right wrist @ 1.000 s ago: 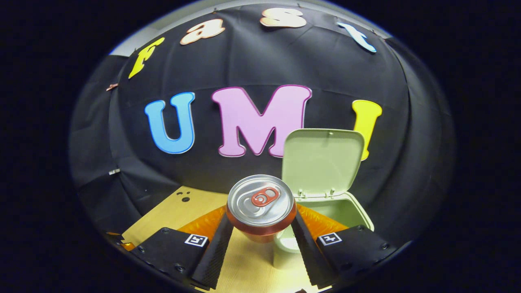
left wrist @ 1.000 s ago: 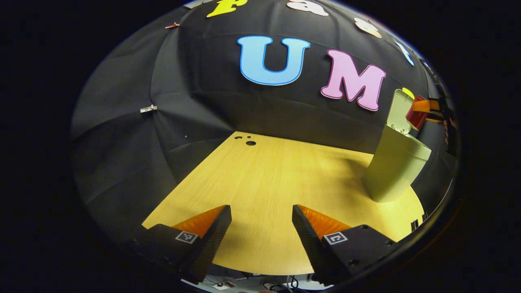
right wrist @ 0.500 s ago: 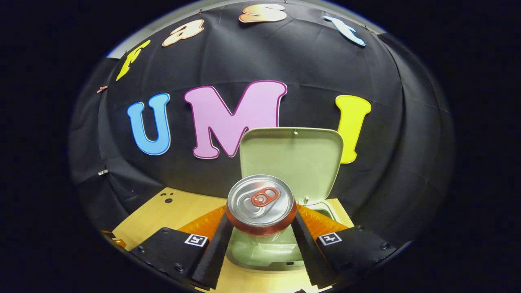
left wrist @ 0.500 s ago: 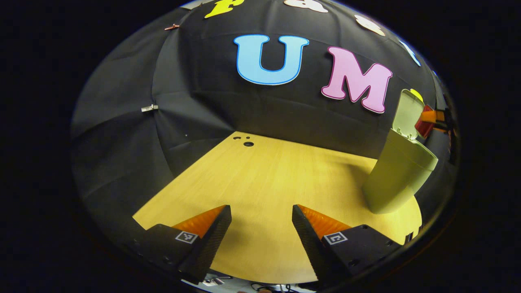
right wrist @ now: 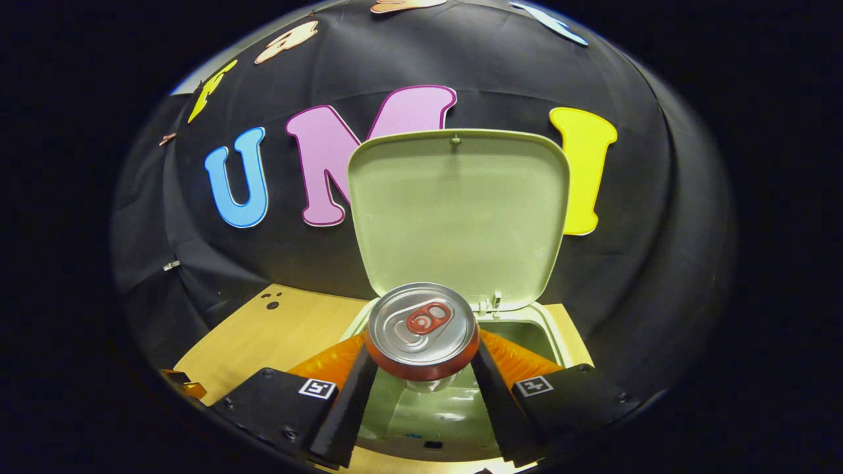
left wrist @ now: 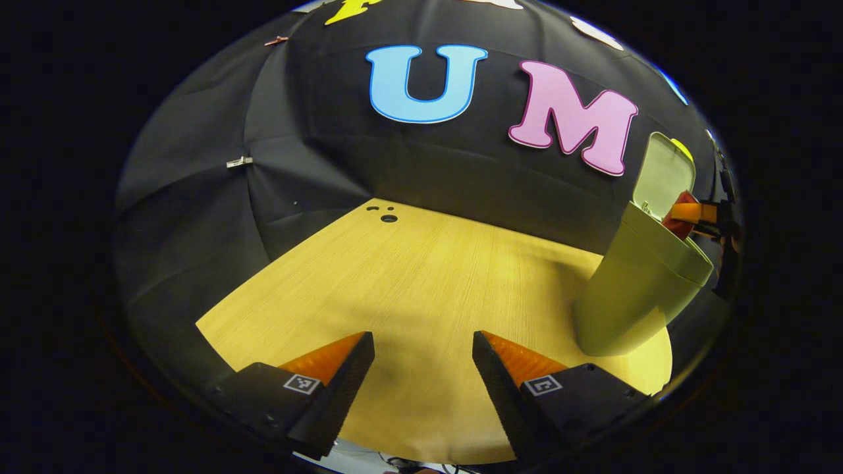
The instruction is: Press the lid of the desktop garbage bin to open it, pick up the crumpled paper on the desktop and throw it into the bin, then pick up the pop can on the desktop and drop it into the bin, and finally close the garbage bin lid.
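My right gripper [right wrist: 423, 368] is shut on the red pop can [right wrist: 421, 329], held upright with its silver top toward the camera, directly over the mouth of the pale green bin [right wrist: 546, 329]. The bin's lid [right wrist: 458, 210] stands open just behind the can. In the left gripper view the same bin [left wrist: 632, 289] stands at the table's right, lid [left wrist: 665, 174] up, with the can [left wrist: 678, 220] and the right gripper [left wrist: 698, 214] over its opening. My left gripper [left wrist: 423, 368] is open, low over the bare wooden table [left wrist: 408, 283]. Something pale lies inside the bin, too dim to identify.
The wooden table [right wrist: 263, 336] runs left of the bin up to the black cloth wall. Small holes [left wrist: 387, 216] mark the table's far corner. The table's near edge lies just below my left gripper.
My right gripper has carried the can forward from beside the bin to right over its opening; the lid now looms larger. My left gripper has drifted slightly and stays open.
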A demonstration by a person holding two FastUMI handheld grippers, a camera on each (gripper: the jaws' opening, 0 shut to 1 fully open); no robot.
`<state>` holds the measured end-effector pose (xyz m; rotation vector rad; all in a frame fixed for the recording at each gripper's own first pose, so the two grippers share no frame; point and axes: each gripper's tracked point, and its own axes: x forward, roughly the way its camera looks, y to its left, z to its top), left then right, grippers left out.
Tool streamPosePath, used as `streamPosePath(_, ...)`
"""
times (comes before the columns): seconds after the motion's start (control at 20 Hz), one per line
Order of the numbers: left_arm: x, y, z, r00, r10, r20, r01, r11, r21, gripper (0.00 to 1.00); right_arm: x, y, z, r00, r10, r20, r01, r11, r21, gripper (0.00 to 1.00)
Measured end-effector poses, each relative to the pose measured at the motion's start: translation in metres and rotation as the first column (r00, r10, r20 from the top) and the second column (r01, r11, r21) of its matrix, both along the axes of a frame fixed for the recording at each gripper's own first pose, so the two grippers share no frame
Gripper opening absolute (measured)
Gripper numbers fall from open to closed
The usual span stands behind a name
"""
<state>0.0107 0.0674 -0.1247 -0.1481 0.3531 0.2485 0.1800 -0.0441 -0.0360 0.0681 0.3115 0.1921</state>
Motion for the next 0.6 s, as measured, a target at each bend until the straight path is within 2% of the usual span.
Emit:
streamPosePath(0.15, 0.001, -0.021, 0.005, 1.000, -0.018, 0.018, 0.018, 1.000, -0.025, 0.96, 0.003, -0.003, -0.004, 1.000, 0.007, 0.002, -0.007, 1.000, -0.015, 0.84)
streamPosePath(0.25, 0.000, -0.026, 0.009, 0.998, -0.053, 0.024, 0.053, 0.999, -0.005, 0.96, 0.000, -0.006, 0.001, 1.000, -0.009, 0.025, 0.010, 1.000, -0.015, 0.85)
streamPosePath(0.3, -0.003, -0.026, 0.009, 0.998, -0.067, 0.021, 0.067, 0.998, 0.010, 0.96, -0.001, -0.008, 0.004, 0.999, -0.024, 0.035, 0.025, 1.000, -0.017, 0.86)
streamPosePath(0.45, -0.015, -0.018, 0.007, 0.996, -0.083, 0.018, 0.082, 0.996, 0.030, 0.96, -0.012, -0.009, 0.020, 0.997, -0.040, 0.070, 0.041, 0.999, -0.013, 0.99)
streamPosePath(0.6, -0.030, -0.008, 0.003, 0.997, -0.074, 0.019, 0.074, 0.997, 0.002, 0.96, -0.021, -0.012, 0.041, 0.992, -0.064, 0.108, 0.064, 0.998, -0.004, 0.99)
